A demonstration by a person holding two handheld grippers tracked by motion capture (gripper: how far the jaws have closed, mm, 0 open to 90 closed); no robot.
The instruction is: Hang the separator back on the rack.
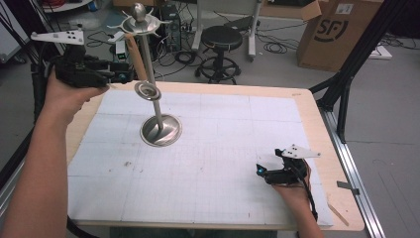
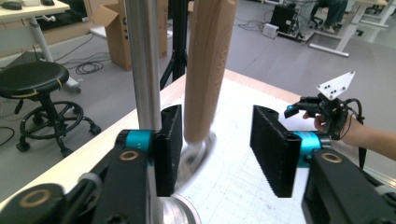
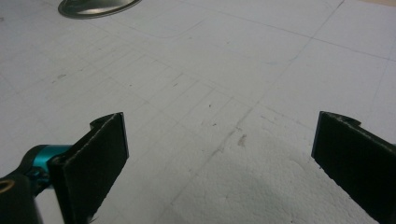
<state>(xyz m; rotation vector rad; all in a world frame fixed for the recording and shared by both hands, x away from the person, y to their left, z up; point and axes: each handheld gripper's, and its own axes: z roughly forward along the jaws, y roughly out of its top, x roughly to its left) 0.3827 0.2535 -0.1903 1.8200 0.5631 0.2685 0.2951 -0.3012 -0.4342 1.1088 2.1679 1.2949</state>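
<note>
Wide table (image 1: 277, 119) under a white gridded sheet, bearing a tall steel stand (image 1: 157, 111) on a round dished base, holding nothing visible; stiff, heavy-looking, slippery, likely best gripped low on the pole. Hanging from its top hooks, a wooden handle (image 2: 205, 70), rigid and light, lower end between the spread-apart left tool (image 2: 219, 144). Right tool (image 1: 272, 171) likewise released, low near the table's right edge.

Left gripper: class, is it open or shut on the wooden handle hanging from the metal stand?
Open. In its own view the left gripper has both jaws spread, with the wooden handle between them and a clear gap on the right side.
</note>
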